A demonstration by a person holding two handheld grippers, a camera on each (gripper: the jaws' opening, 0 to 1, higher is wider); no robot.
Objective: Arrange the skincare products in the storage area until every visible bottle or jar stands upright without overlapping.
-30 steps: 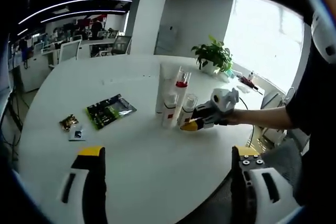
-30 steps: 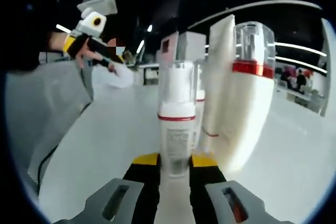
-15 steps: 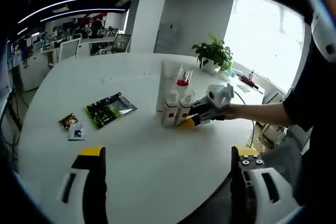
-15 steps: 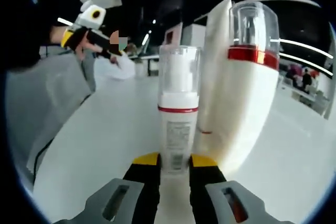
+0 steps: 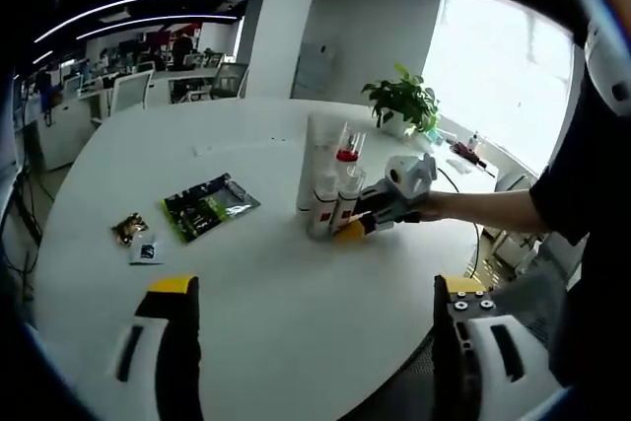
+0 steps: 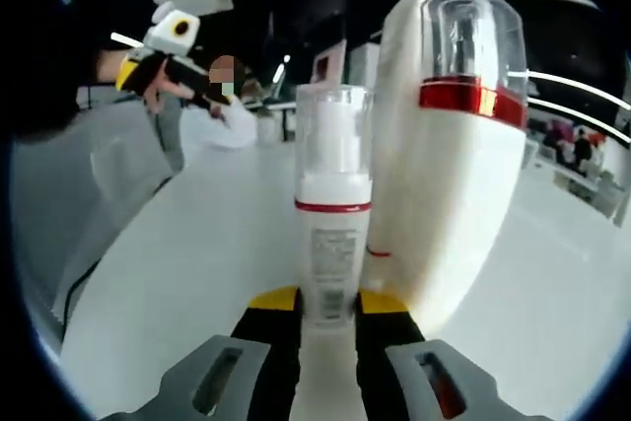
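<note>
Clearly, in the left gripper view the risk is crowding: the skincare bottles (image 5: 328,176) stand packed upright mid-table, so a sideways nudge from the right gripper (image 5: 347,232) could topple 1 into the others. The left gripper (image 5: 314,342) hangs wide open, empty, near the table (image 5: 276,313) edge. In the right gripper view the right gripper (image 6: 326,313) is clamped on the small pump bottle (image 6: 333,234), which stands just beside the red-banded bottle (image 6: 463,175).

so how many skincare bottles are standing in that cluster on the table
4 that I can tell: a tall white tube at the back, a red-banded bottle beside it, and two small pump bottles in front, the latter between the right gripper jaws. More may be hidden behind.
</note>
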